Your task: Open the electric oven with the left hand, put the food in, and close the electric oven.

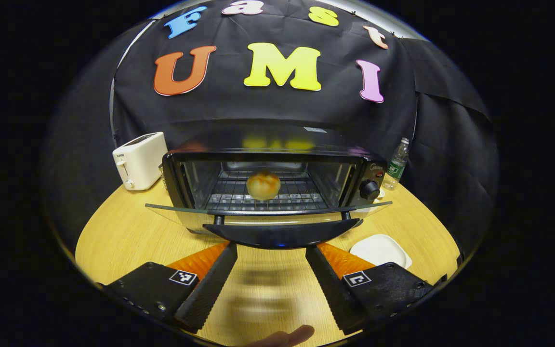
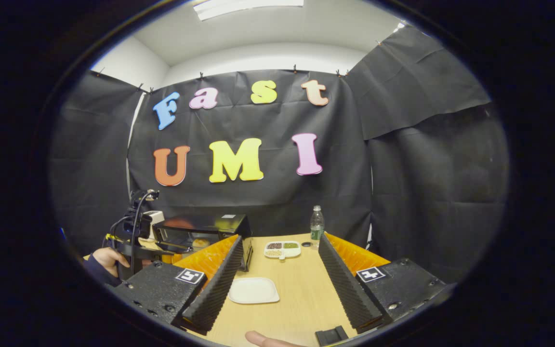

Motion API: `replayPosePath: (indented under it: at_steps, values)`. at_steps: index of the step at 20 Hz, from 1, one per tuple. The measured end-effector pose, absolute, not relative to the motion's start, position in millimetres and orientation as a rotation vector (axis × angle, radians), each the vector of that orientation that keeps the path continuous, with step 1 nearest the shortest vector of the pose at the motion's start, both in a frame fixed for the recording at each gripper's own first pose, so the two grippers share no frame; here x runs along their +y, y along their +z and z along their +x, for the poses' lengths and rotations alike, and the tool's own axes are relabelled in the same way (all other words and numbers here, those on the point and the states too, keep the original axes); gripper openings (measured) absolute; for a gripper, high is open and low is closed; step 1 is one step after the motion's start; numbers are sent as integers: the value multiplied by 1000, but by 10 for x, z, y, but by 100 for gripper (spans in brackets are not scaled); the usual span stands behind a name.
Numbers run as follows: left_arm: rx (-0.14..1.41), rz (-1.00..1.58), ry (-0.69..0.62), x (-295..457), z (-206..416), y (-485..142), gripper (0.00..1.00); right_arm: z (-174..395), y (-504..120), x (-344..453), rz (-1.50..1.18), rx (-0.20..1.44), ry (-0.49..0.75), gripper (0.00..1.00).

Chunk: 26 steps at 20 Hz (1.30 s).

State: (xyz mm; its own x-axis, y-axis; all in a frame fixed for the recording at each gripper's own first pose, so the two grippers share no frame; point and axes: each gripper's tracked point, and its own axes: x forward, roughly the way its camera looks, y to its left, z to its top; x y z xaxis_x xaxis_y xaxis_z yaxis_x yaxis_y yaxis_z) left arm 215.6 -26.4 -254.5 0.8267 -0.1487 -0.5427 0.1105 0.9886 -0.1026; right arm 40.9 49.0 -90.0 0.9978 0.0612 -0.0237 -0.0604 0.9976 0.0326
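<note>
The black electric oven point(image 1: 268, 161) stands at the middle of the table with its glass door point(image 1: 181, 214) dropped open, close to level. A round golden bun point(image 1: 263, 185) lies on the wire rack inside. The door's dark handle point(image 1: 282, 234) is just beyond my left gripper point(image 1: 271, 250), which is open with nothing between its fingers. My right gripper point(image 2: 280, 241) is open too, held above the table to the right of the oven point(image 2: 200, 231). In the right gripper view, a hand point(image 2: 109, 260) holds the left gripper point(image 2: 135, 241) at the oven's front.
A white toaster point(image 1: 140, 160) sits left of the oven and a water bottle point(image 1: 397, 164) right of it. A bare white plate point(image 2: 253, 290) lies on the wooden table point(image 2: 301, 299). Farther back is a divided dish point(image 2: 282, 249) of grains, next to the bottle point(image 2: 317, 225).
</note>
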Motion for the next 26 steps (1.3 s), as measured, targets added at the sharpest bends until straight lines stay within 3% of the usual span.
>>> replayPosePath:
  at_steps: [7, 8, 9, 10, 11, 12, 14, 21, 26]
  values:
    - [335, -66, -90, -119, 2522, -2096, 96, 304, -817, 434, 21, 3, 51, 96]
    - [293, -85, -110, -166, 2446, -1966, 83, 296, -799, 436, 17, -7, 51, 96]
    - [244, -97, -124, -192, 2368, -1814, 94, 297, -786, 426, 18, -15, 49, 96]
    - [208, -100, -124, -193, 2288, -1664, 94, 299, -788, 424, 21, -15, 49, 96]
    - [171, -95, -123, -183, 2166, -1511, 82, 292, -805, 434, 25, -11, 53, 96]
    - [129, -91, -122, -177, 2044, -1355, 94, 275, -807, 452, 30, -9, 59, 96]
    - [58, -104, -115, -156, 1820, -1077, 94, 267, -787, 432, 46, -10, 58, 96]
    - [-5, -88, -89, -63, 1040, -446, 93, 219, -740, 432, 76, -11, 61, 96]
    - [51, -127, -99, -83, 742, -307, 94, 119, -610, 450, 76, -32, 64, 95]
